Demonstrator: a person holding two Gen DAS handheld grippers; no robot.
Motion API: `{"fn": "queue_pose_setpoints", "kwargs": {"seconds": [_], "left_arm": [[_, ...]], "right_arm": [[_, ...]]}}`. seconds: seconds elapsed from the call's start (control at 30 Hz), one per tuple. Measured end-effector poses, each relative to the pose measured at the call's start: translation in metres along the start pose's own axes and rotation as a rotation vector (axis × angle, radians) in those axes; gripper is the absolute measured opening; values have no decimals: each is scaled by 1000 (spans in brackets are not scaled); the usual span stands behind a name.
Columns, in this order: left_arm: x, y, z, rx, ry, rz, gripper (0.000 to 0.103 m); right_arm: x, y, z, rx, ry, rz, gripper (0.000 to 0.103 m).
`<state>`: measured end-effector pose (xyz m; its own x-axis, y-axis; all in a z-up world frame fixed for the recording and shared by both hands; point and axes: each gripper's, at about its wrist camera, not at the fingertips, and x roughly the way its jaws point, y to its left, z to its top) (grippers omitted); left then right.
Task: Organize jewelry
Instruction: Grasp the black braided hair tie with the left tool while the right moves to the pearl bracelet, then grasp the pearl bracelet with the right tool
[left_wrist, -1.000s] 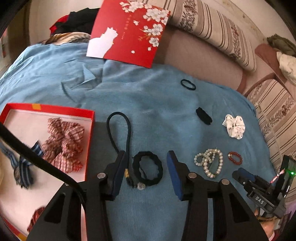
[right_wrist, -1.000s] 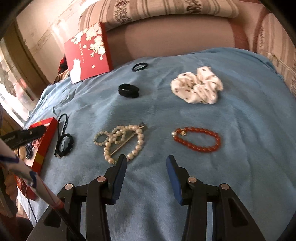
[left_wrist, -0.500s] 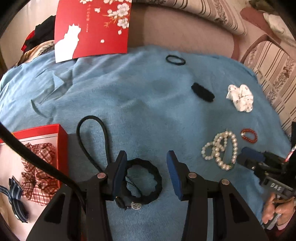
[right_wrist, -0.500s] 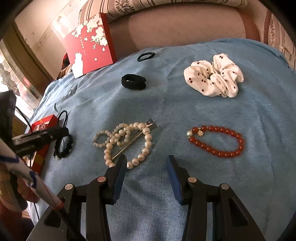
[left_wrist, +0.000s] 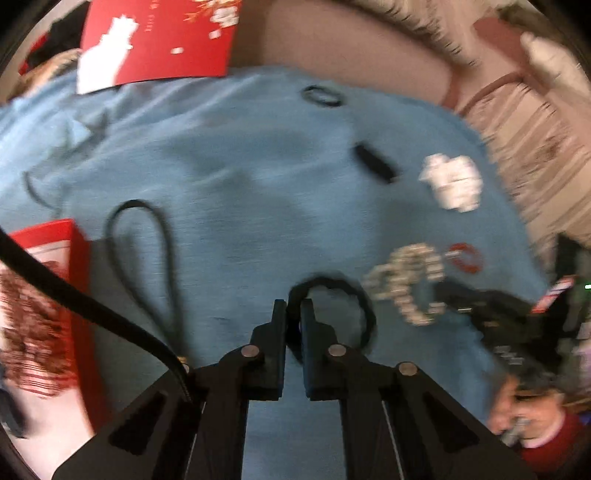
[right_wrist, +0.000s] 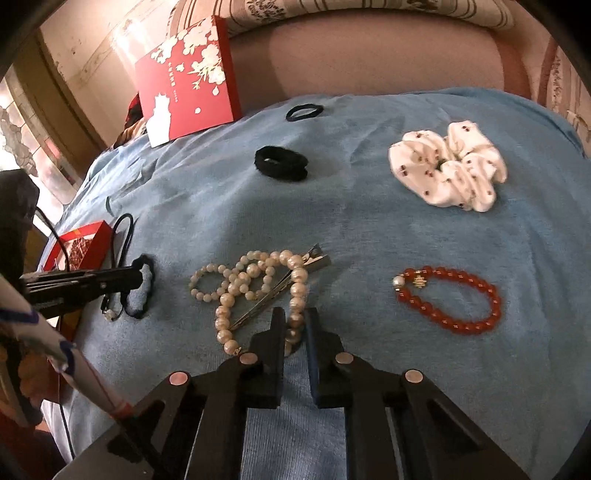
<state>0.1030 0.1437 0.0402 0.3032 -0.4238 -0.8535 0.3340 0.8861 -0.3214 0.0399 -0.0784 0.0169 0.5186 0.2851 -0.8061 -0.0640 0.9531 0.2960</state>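
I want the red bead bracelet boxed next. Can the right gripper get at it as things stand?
Probably not right away: the right gripper is shut on the pearl bracelet. The red bead bracelet lies apart on the blue blanket with nothing over it, so once the pearls are released the way looks free.

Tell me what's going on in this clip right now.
A person with two handheld grippers is sorting jewelry on a blue blanket. The left gripper is shut on a black bracelet, beside a red box. The right gripper is shut on the pearl strand. A red bracelet, a white scrunchie and two black hair ties lie untouched.
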Motion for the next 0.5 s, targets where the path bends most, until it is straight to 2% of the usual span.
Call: {"fn": "queue_pose_setpoints", "kwargs": {"seconds": [0.1, 0.17, 0.33, 0.5], "left_arm": [[-9, -9, -1, -13, -28, -101, 6], [-11, -10, -3, -32, -42, -121, 7], [0, -9, -4, -39, -13, -42, 7], [6, -10, -10, -13, 2, 28, 8]], "right_arm": [[-7, -6, 0, 21, -5, -22, 9], [-12, -11, -2, 34, -3, -38, 9], [-19, -19, -7, 58, 9, -59, 9], [-17, -18, -9, 56, 12, -32, 10]]}}
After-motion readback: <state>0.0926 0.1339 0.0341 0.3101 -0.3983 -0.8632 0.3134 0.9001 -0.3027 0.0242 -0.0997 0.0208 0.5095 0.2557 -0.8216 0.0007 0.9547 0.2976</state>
